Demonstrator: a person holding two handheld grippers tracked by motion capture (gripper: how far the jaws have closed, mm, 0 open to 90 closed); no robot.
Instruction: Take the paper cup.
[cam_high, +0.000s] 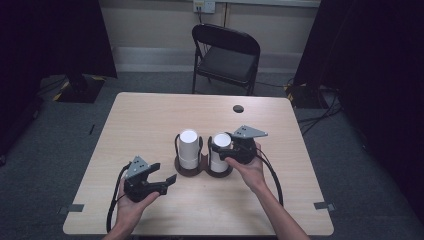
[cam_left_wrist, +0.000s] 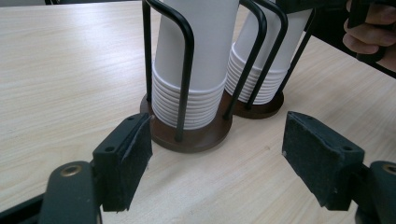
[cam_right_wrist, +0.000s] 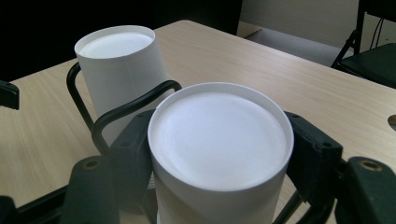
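Two stacks of upturned white paper cups stand side by side mid-table, each in a black wire holder on a round brown base (cam_left_wrist: 196, 137). My right gripper (cam_high: 223, 147) is shut on the top cup of the right stack (cam_high: 218, 155); in the right gripper view its pads (cam_right_wrist: 310, 149) press both sides of that cup (cam_right_wrist: 219, 135), with the left stack (cam_right_wrist: 116, 60) behind. My left gripper (cam_high: 164, 174) is open and low over the table, in front of and left of the left stack (cam_high: 189, 147). Its jaws (cam_left_wrist: 217, 154) stand wide, short of the holder, with nothing between them.
The wooden table (cam_high: 150, 115) has a round cable hole (cam_high: 238, 108) at the far right. A black folding chair (cam_high: 227, 55) stands beyond the far edge. Dark curtains and floor cables flank both sides. The person's right hand (cam_left_wrist: 369, 32) is behind the right stack.
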